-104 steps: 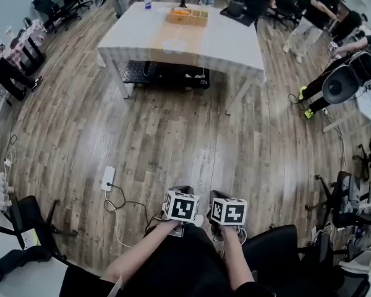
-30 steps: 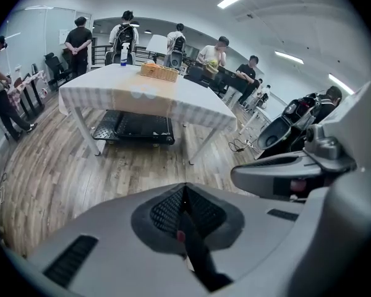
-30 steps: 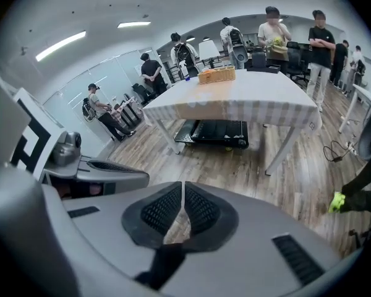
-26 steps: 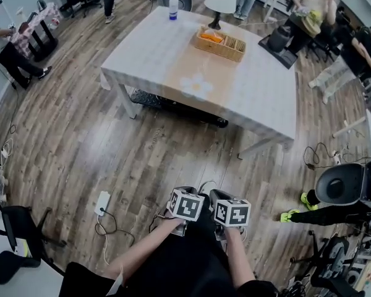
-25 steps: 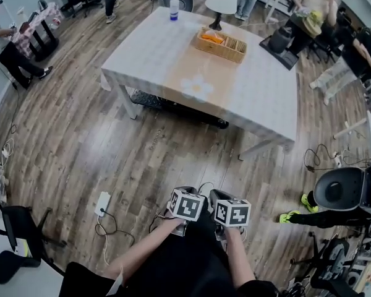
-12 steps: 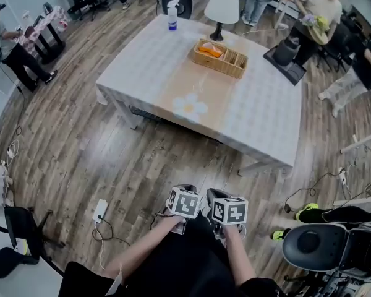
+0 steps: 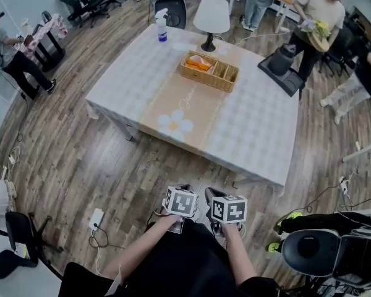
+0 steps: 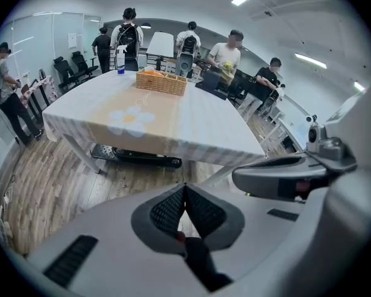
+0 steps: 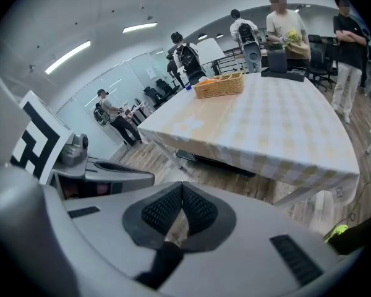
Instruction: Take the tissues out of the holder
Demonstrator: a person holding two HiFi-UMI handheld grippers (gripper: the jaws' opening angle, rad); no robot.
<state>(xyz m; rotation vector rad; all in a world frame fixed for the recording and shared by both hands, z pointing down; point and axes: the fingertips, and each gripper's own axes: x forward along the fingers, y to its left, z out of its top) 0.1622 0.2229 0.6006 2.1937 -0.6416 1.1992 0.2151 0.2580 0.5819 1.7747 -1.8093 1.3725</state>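
Wicker holder (image 7: 209, 71) sits on the far half of the table (image 7: 247, 135), well apart from both tools and almost straight ahead of them; its long axis runs across the line of approach, left to right, tilted slightly; something orange (image 7: 198, 64) fills its left-end compartment, and whether that is the tissues is too small to tell. Near the table's far edge a lamp (image 7: 210, 17) stands just beyond the holder. Down by the person's body, short of the table's near edge, the left gripper (image 8: 185, 188) and the right gripper (image 9: 182, 186) hang side by side, each with jaws pressed together on nothing. Neither looks clearly nearer; the left one probably lines up better with the orange end.
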